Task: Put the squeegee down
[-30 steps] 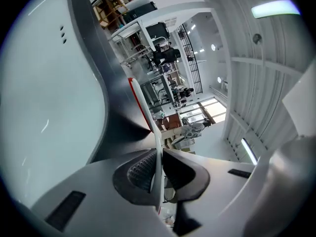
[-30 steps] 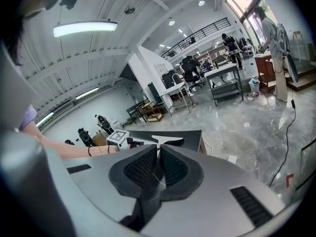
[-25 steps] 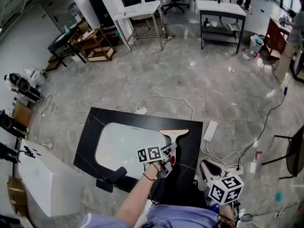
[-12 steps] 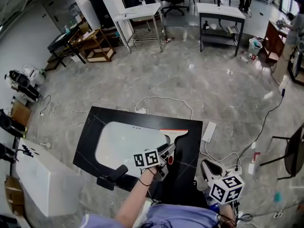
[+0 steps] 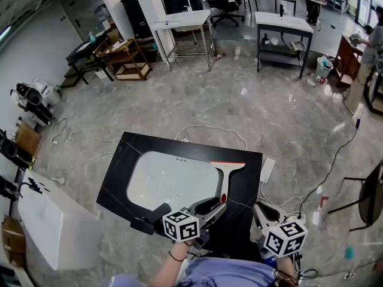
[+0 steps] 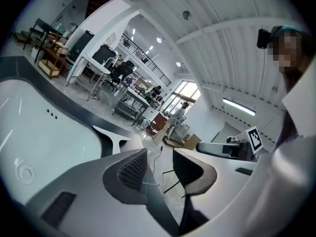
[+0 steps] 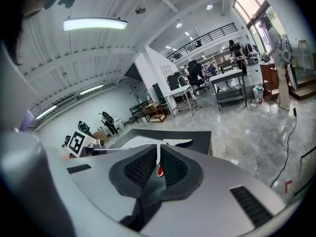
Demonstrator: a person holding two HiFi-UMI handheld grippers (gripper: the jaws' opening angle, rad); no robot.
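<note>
My left tool (image 6: 159, 169) is open with nothing between its jaws, which have just been closing a little. My right tool (image 7: 158, 162) is closed and empty. The squeegee (image 5: 226, 175) lies flat on the black tabletop (image 5: 246, 187), just beyond the left tool and apart from it. I judge the put-down done; next I only need to keep clear of it.

No word, number or brand can be read on anything here. The only signs are black-and-white square code markers. They sit on the faces of the cube (image 5: 181, 226) on the left claw (image 5: 214, 205) and of the cube (image 5: 285, 238) on the right claw (image 5: 261, 210). The left gripper view catches one marker (image 6: 254, 138) of the right claw's cube. The right gripper view catches one marker (image 7: 76, 142) of the left claw's cube. Their patterns are blocks only, with no letters.
</note>
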